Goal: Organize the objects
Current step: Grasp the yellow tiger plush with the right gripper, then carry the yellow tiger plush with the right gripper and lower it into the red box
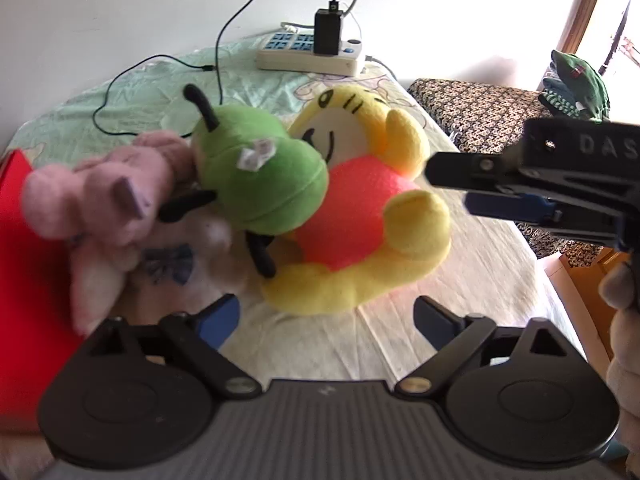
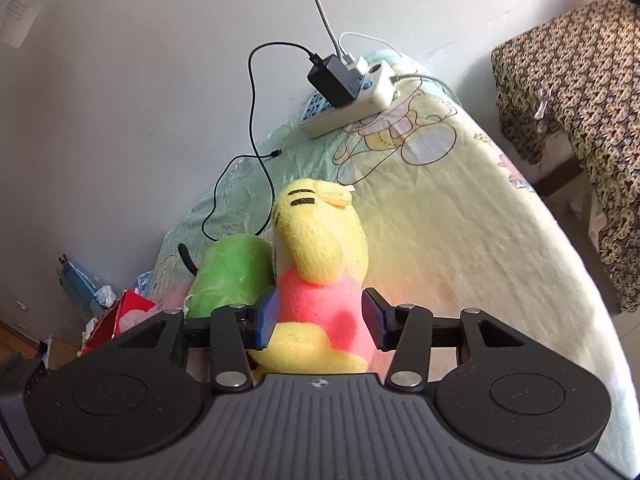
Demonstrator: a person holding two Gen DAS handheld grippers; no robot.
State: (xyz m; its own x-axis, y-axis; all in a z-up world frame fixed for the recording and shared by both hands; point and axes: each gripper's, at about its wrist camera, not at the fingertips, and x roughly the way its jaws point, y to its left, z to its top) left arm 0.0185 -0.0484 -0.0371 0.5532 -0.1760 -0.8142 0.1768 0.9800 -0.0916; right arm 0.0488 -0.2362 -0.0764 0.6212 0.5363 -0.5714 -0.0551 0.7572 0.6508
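Observation:
A yellow bear plush in a red shirt (image 1: 360, 216) lies on the bed, with a green plush (image 1: 260, 176) leaning on its left side and a pink plush (image 1: 108, 196) further left. My left gripper (image 1: 326, 320) is open and empty, just in front of the yellow bear. My right gripper (image 2: 322, 320) is open, its two blue pads on either side of the bear's red body (image 2: 320, 308); I cannot tell if they touch it. It also shows in the left wrist view (image 1: 448, 184), coming in from the right. The green plush (image 2: 232, 276) sits left of the bear.
A white power strip (image 1: 312, 56) with a black charger and cables lies at the bed's far end by the wall. A red box (image 1: 24, 280) stands at the left. A table with a patterned cloth (image 2: 580, 120) stands to the right of the bed.

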